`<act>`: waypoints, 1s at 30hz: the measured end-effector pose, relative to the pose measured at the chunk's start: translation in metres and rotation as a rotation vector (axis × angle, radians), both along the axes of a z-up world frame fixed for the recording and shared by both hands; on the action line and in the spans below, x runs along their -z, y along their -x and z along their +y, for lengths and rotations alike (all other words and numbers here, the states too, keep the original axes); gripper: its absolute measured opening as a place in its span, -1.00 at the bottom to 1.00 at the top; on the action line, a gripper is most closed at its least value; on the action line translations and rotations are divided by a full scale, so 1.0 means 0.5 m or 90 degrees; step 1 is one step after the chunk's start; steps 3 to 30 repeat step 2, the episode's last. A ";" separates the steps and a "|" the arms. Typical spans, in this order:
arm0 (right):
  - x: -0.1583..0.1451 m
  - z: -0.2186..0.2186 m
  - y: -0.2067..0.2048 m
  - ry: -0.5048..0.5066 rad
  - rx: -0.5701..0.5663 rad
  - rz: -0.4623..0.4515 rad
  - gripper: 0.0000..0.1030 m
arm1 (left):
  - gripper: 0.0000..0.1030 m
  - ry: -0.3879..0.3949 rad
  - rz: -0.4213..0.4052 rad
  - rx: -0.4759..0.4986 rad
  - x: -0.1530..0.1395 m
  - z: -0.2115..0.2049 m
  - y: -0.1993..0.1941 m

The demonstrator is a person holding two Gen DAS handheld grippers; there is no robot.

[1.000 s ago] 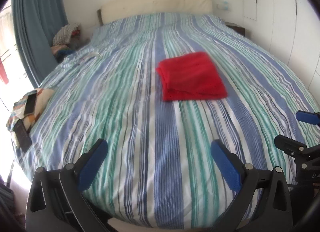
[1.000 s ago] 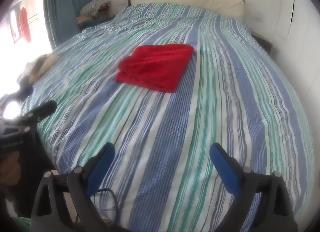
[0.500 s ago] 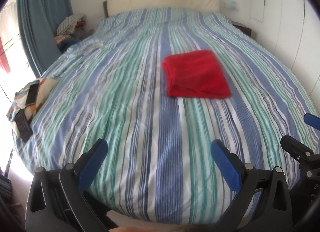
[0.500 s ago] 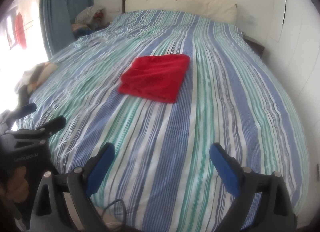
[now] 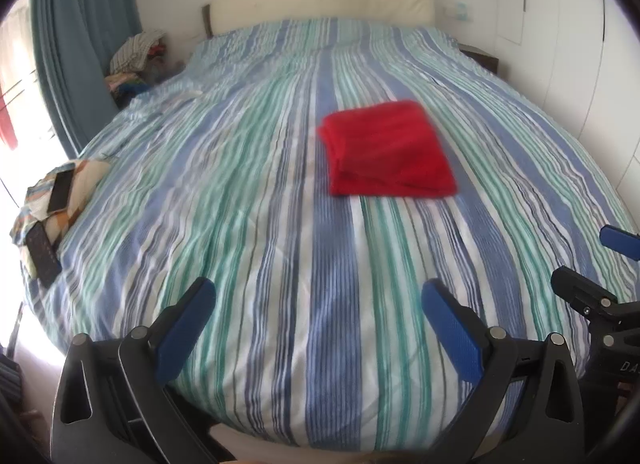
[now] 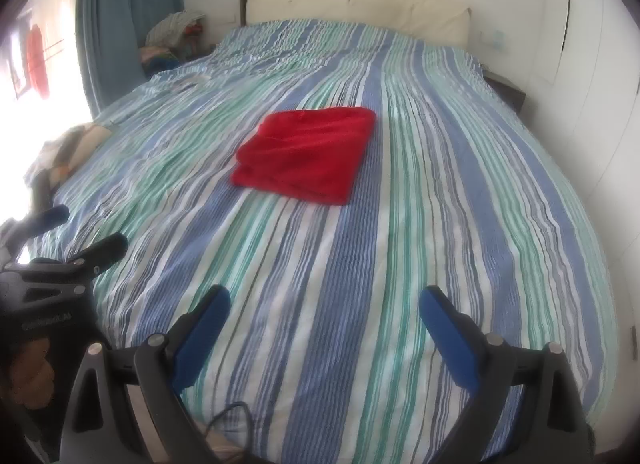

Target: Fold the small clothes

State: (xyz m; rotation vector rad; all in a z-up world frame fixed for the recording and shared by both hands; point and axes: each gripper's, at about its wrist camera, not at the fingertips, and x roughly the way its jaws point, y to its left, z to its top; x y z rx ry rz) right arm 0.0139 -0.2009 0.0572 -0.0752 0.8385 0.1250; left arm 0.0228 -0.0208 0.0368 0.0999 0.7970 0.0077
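Red cloth (image 5: 388, 150) folded flat on striped bed cover (image 5: 280, 264), left gripper (image 5: 316, 304) and right gripper (image 6: 324, 308) both wide apart, empty, above near bed edge

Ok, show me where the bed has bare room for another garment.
Widest free patch: striped cover between the folded red cloth and the foot edge, ahead of both open tongs. Also clear beyond the cloth toward the headboard. Crowded: left edge, with phone and remote.

Daylight floods from blown-out window (image 6: 24, 64) at left; slight blur; fisheye edges bowed, vignetted.
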 end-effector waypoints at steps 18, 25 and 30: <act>0.000 0.000 -0.001 -0.003 0.000 0.000 0.84 | 0.99 -0.005 -0.001 -0.001 -0.001 0.000 0.000; 0.000 0.000 -0.001 -0.003 0.000 0.000 0.84 | 0.99 -0.005 -0.001 -0.001 -0.001 0.000 0.000; 0.000 0.000 -0.001 -0.003 0.000 0.000 0.84 | 0.99 -0.005 -0.001 -0.001 -0.001 0.000 0.000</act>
